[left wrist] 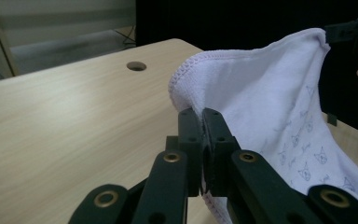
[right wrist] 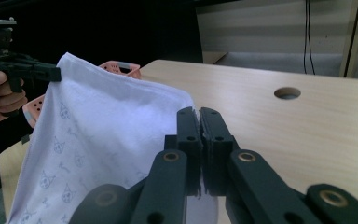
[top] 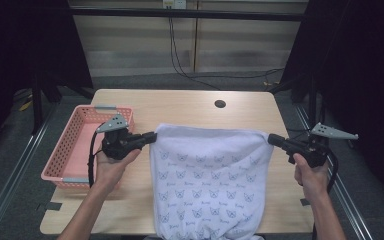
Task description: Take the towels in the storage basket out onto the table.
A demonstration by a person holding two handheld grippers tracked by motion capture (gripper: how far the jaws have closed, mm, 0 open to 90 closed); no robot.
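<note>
A white towel [top: 210, 180] with a small blue printed pattern hangs spread between my two grippers above the wooden table [top: 180, 107], its lower end trailing past the near edge. My left gripper [top: 152, 136] is shut on the towel's upper left corner; in the left gripper view the jaws pinch the hem of the towel [left wrist: 261, 93], with my left gripper [left wrist: 201, 114] closed tight. My right gripper [top: 271, 139] is shut on the upper right corner. In the right gripper view my right gripper [right wrist: 199, 114] clamps the towel [right wrist: 107, 130] between its jaws.
A pink plastic basket [top: 65, 155] stands on the table's left side beside my left hand. A round cable hole [top: 220, 104] lies in the tabletop at the back. Black cables [top: 180, 65] run down the far wall.
</note>
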